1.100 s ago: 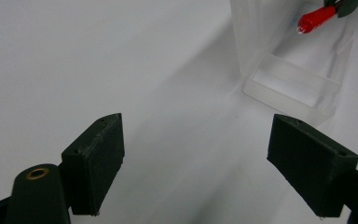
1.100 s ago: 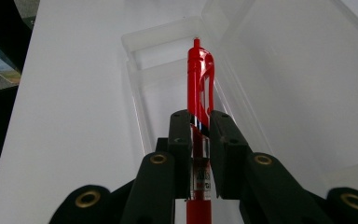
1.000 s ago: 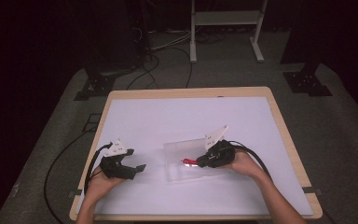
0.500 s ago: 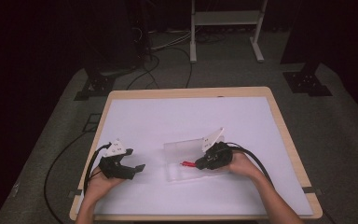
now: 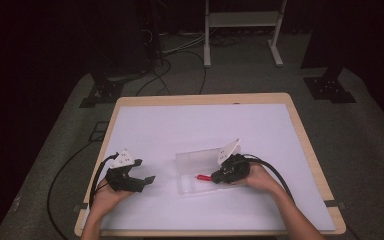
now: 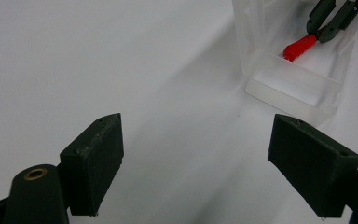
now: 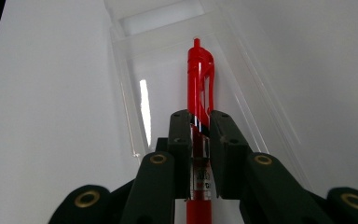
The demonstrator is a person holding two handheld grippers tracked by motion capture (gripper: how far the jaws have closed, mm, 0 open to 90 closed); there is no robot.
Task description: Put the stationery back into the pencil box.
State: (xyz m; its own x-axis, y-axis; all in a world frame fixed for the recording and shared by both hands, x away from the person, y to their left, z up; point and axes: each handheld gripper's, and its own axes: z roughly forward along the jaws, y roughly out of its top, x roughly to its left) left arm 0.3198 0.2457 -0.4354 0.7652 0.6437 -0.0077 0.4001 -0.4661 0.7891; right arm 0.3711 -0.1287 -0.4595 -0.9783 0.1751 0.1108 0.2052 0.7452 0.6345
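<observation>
A red pen (image 7: pixel 199 84) is clamped between the jaws of my right gripper (image 7: pixel 199 122), which is shut on its barrel. It hangs just above the open clear plastic case (image 5: pixel 196 172) near the table's front middle. In the high view the right gripper (image 5: pixel 216 176) reaches over the case from the right, and the red pen (image 5: pixel 203 177) points left. My left gripper (image 5: pixel 146 180) rests open on the white table surface (image 5: pixel 190 130), left of the case, holding nothing. In the left gripper view the clear case (image 6: pixel 298 86) and the red pen (image 6: pixel 299 46) lie ahead at upper right.
The table's wooden rim (image 5: pixel 205 99) borders the white surface. Black cables (image 5: pixel 60 175) trail from the grippers off the table's edge. Beyond the far edge are stand bases (image 5: pixel 330 85) and a white rack's legs (image 5: pixel 240 25) on the grey floor.
My right gripper has shifted slightly left and lower with the pen, over the case. The left gripper has stayed put.
</observation>
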